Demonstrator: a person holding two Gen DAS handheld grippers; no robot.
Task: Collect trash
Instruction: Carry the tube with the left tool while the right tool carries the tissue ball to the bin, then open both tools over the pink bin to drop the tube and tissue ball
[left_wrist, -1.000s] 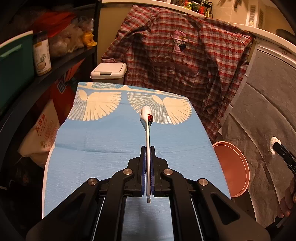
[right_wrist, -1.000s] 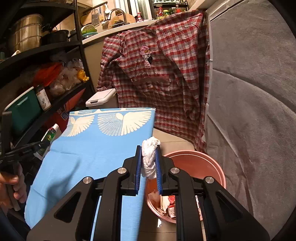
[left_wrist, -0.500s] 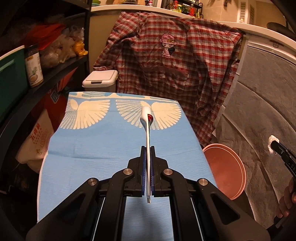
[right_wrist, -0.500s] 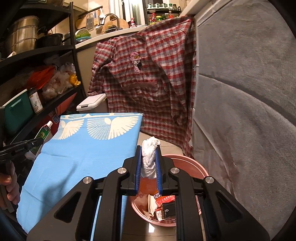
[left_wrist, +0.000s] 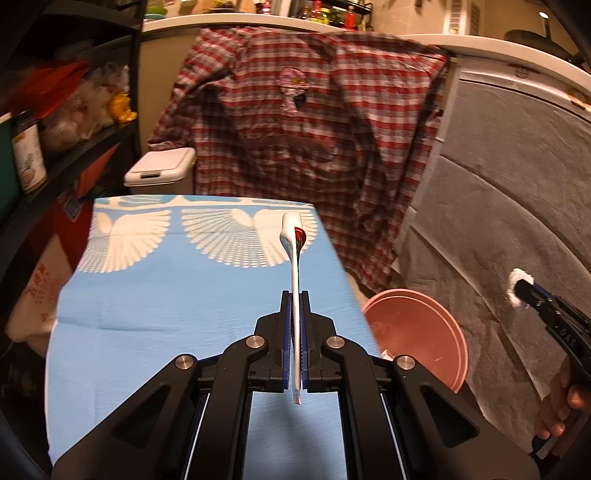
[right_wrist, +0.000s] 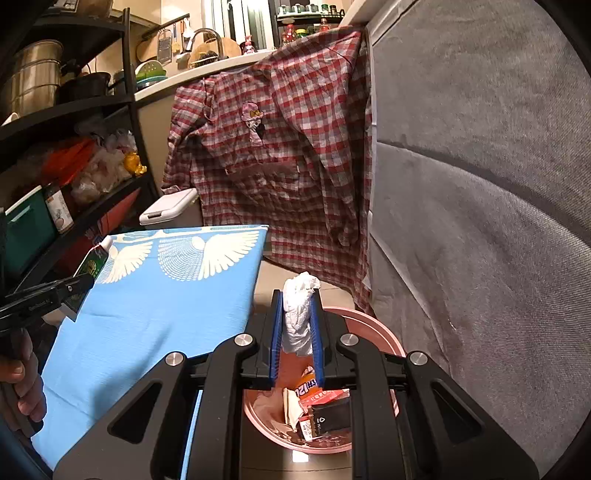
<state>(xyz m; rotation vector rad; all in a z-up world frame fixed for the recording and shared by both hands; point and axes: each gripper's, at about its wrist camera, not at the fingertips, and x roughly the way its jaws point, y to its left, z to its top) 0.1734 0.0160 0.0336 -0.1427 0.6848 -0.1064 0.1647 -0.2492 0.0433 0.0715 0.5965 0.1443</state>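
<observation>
My left gripper (left_wrist: 294, 295) is shut on a flattened white tube (left_wrist: 293, 251) with a red mark near its cap, held edge-on above the blue cloth-covered table (left_wrist: 166, 314). My right gripper (right_wrist: 297, 295) is shut on a crumpled white tissue (right_wrist: 297, 314) and holds it above the pink bin (right_wrist: 373, 325). The pink bin holds several wrappers (right_wrist: 317, 402). In the left wrist view the bin (left_wrist: 417, 332) stands on the floor right of the table, and the right gripper (left_wrist: 524, 291) with the tissue is further right. The left gripper (right_wrist: 74, 291) with the tube shows at the left of the right wrist view.
A red plaid shirt (left_wrist: 314, 129) hangs behind the table. A white lidded bin (left_wrist: 162, 170) stands at the far end. Black shelves (right_wrist: 74, 110) with jars and bags run along the left. A grey covered surface (right_wrist: 480, 184) rises on the right.
My right gripper has moved right, from over the table edge to above the pink bin, tissue still held. The left gripper has shifted right toward the table's right edge with the tube.
</observation>
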